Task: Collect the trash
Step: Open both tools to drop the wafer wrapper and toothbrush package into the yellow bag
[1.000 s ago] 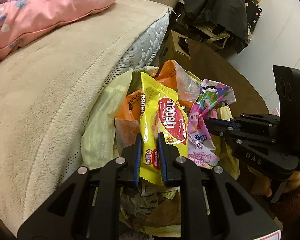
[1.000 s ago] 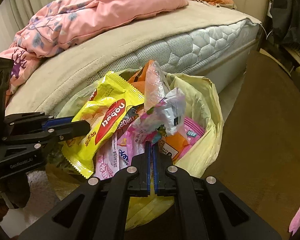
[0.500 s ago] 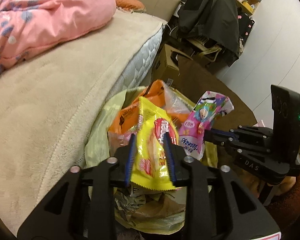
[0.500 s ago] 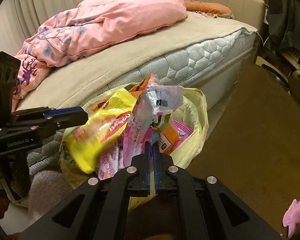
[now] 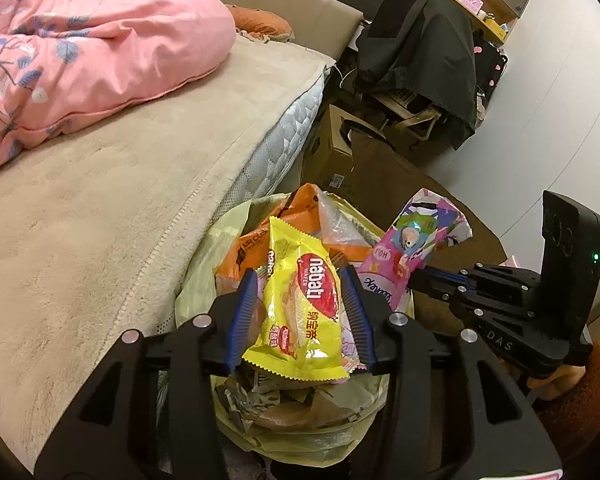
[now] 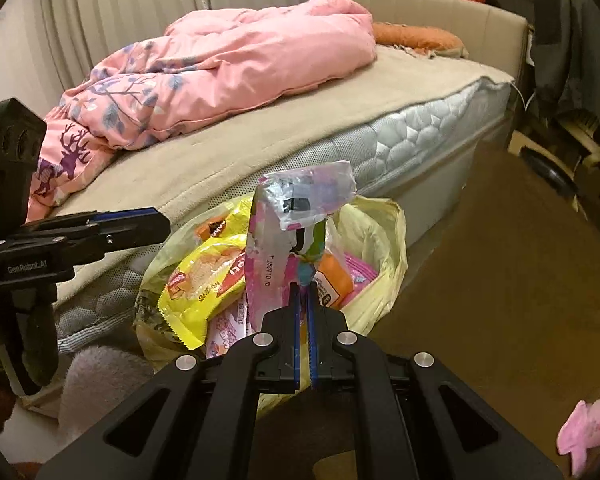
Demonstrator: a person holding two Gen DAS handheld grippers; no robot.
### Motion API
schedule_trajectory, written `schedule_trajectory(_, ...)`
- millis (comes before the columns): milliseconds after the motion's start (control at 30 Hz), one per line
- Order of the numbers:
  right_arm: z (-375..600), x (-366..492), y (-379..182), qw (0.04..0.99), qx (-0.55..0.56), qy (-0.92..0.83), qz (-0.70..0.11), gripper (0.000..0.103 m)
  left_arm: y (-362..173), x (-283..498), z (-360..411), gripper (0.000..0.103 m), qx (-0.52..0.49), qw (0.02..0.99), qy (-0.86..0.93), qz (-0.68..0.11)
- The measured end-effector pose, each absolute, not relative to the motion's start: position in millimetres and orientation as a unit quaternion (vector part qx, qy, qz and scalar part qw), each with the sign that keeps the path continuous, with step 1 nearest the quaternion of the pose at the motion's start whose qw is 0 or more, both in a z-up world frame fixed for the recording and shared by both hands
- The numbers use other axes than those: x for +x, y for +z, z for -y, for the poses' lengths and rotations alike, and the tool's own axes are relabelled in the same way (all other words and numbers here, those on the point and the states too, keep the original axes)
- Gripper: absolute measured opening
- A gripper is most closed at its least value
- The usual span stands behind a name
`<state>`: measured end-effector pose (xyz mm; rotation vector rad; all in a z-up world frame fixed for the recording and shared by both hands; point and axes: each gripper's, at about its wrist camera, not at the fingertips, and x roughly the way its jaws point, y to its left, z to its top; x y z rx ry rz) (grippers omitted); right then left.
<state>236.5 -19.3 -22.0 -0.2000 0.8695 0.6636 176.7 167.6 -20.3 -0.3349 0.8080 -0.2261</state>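
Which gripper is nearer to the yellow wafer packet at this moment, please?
Left. The left gripper straddles the yellow wafer packet, its jaws opening around it above the bag. The right gripper is off to the side, shut on the pink wrapper.

The left wrist camera is sitting just behind the left gripper [image 5: 300, 316], looking forward and steeply down along its fingers, close over the yellowish trash bag [image 5: 204, 276] beside the bed [image 5: 100, 232]; it is facing along the mattress edge toward the cluttered far corner of the room; the right gripper [image 5: 420, 274] is entering its frame from the right. The right wrist camera is sitting behind the right gripper [image 6: 302, 292], also tilting down, facing the bed side-on from the open floor; the left gripper [image 6: 156, 226] is showing at its left edge. Both views are sharing the trash bag [image 6: 380, 248], the bed [image 6: 300, 120] and the pink quilt [image 5: 100, 40].
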Motion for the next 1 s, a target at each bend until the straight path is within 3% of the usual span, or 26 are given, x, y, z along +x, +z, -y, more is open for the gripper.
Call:
schedule_trajectory(100,18,234,-16,0.855,-0.118,0.307,-0.4,0.005,-14,174,-169,0.045,-0.164,0.902,-0.106,-0.385)
schedule_trajectory(333,18,254,-31,0.814,-0.067,0.303,-0.492,0.005,-2,169,-170,0.048,-0.174,0.904,-0.12,-0.372)
schedule_trajectory(767,33,234,-52,0.829,-0.074,0.343,-0.436,0.006,-37,179,-127,0.048,-0.127,0.876,-0.19,-0.424)
schedule_trajectory(1000,38,252,-60,0.796,-0.048,0.337,-0.501,0.006,-52,186,-132,0.048,-0.14,0.874,-0.173,-0.432)
